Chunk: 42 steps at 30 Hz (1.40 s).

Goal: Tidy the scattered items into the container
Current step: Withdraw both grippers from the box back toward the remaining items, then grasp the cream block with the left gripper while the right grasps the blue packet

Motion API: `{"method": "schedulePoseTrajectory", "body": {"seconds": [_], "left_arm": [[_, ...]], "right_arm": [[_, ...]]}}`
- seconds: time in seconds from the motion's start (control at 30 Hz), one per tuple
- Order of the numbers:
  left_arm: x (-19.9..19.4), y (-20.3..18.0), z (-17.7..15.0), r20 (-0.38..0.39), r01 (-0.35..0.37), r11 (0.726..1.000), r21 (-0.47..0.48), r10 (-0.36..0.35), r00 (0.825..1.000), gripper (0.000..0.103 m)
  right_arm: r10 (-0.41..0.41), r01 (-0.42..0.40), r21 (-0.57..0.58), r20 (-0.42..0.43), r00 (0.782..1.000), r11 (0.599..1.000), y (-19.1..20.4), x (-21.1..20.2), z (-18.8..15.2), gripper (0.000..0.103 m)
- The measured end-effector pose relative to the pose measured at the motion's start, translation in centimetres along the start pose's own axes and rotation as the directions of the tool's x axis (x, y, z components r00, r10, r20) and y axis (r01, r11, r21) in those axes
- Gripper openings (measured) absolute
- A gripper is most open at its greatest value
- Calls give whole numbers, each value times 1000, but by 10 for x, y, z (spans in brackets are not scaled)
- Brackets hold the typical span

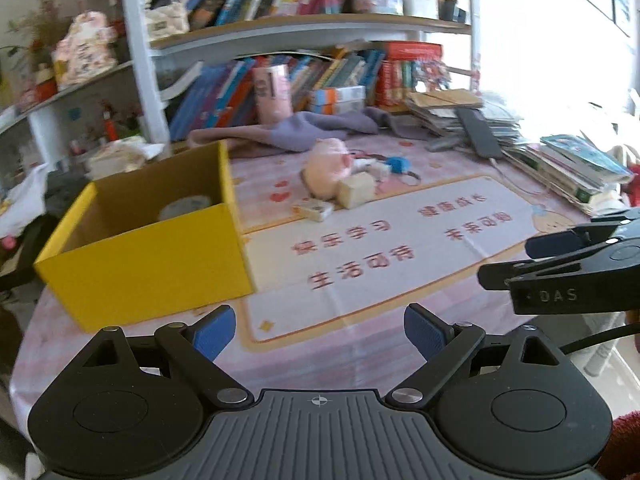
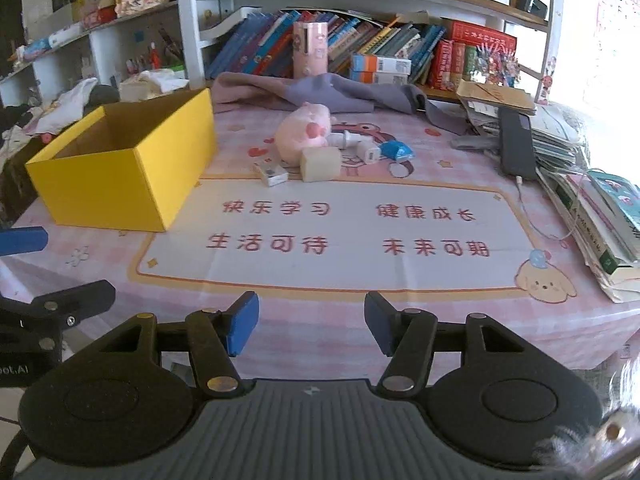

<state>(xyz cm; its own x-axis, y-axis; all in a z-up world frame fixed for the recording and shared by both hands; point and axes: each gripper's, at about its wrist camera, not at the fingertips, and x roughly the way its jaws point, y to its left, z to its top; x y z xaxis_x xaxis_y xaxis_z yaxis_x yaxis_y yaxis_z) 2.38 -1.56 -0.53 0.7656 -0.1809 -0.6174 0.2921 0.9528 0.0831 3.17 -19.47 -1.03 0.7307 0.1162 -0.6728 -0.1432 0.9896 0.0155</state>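
tongs left (image 1: 319, 332), right (image 2: 311, 328): wide, empty | plush pig (image 2: 303, 133), yellow box (image 2: 120, 184): far ahead

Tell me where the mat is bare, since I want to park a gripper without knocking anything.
Bare: the white lettered panel between the yellow box and the book pile. Crowded: beyond it, the plush pig, foam block and small box cluster together.

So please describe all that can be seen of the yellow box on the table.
The yellow box is an open rectangular carton with no lid, bright yellow outside and plain brown cardboard inside. It stands upright on the pink tablecloth, at the left of the table, apart from the pink plush toy. The left wrist view shows a round whitish item already inside. Neither gripper touches it.
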Motion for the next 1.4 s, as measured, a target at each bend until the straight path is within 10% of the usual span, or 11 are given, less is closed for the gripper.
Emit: {"method": "schedulePoseTrajectory", "body": {"seconds": [0.7,1.4], "left_arm": [[86,-45,45,-52,64,998,28,-62,997,93],[203,-64,125,-128,-138,980,-140,120,984,93]], "right_arm": [[-35,36,21,-65,997,999,-77,66,33,57],[91,-96,-49,-91,992,994,-173,171,119,57]]}}
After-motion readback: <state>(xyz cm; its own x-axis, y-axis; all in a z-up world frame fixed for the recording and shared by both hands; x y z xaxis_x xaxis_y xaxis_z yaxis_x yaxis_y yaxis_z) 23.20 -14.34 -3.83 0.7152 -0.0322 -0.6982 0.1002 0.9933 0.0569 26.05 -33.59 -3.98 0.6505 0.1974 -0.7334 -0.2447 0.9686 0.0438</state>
